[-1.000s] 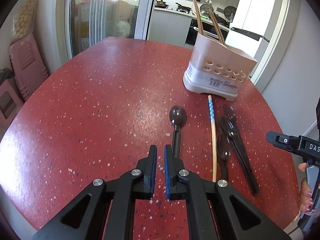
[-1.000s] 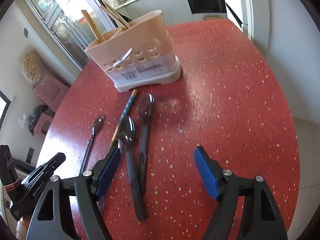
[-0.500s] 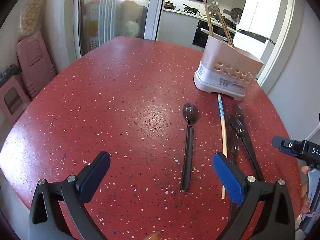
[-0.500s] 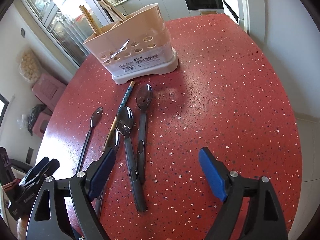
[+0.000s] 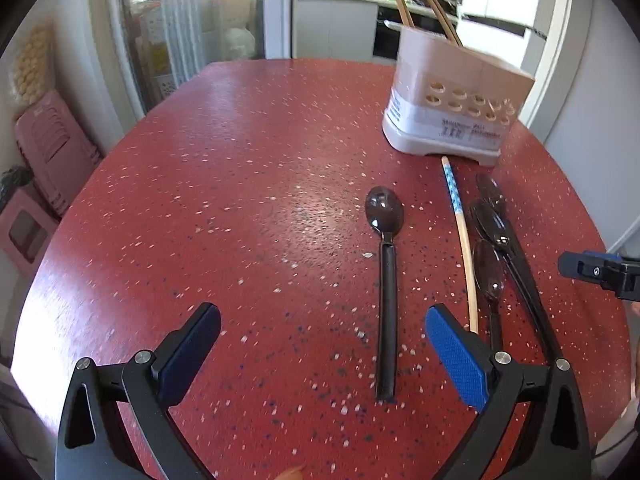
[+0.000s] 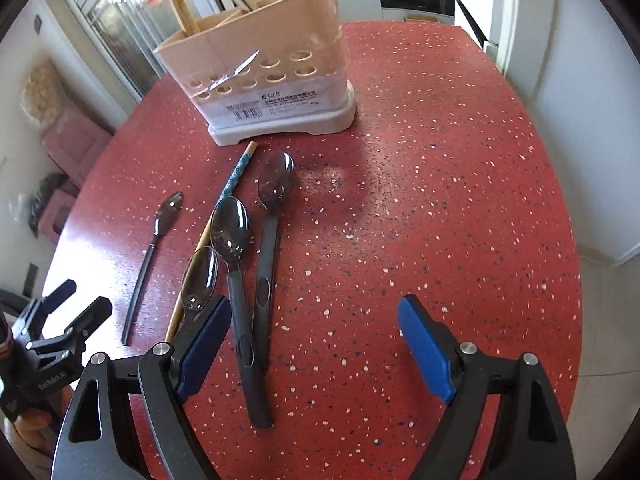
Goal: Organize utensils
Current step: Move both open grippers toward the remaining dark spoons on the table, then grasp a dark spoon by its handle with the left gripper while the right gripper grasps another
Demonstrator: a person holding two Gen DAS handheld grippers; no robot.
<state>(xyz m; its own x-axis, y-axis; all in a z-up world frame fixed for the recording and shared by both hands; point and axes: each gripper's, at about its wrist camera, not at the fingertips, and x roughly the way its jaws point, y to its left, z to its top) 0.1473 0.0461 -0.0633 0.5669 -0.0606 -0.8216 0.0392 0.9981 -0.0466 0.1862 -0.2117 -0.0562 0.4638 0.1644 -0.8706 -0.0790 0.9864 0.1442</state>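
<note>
A beige utensil caddy (image 5: 452, 112) (image 6: 260, 72) with chopsticks (image 5: 404, 4) in it stands at the far side of the red speckled table (image 5: 240, 160). In front of it lie a blue-patterned chopstick (image 5: 460, 232) (image 6: 234, 176), three dark spoons in a bunch (image 5: 496, 240) (image 6: 230, 224), and a lone dark spoon (image 5: 386, 280) (image 6: 160, 232). My left gripper (image 5: 322, 320) is open wide, with the lone spoon's handle lying between its fingers, untouched. My right gripper (image 6: 312, 312) is open over the handles of the bunched spoons, which sit near its left finger (image 6: 208, 332).
Each gripper shows in the other's view: the right one (image 5: 600, 272), the left one (image 6: 60, 320) with a hand (image 6: 36, 428) on it. Pink stools (image 5: 44, 152) stand left of the table. A glass door and kitchen units lie behind.
My left gripper went from shut to wide open and moved forward and down over the lone spoon. The right gripper widened a little and tipped slightly, staying over the bunched spoons.
</note>
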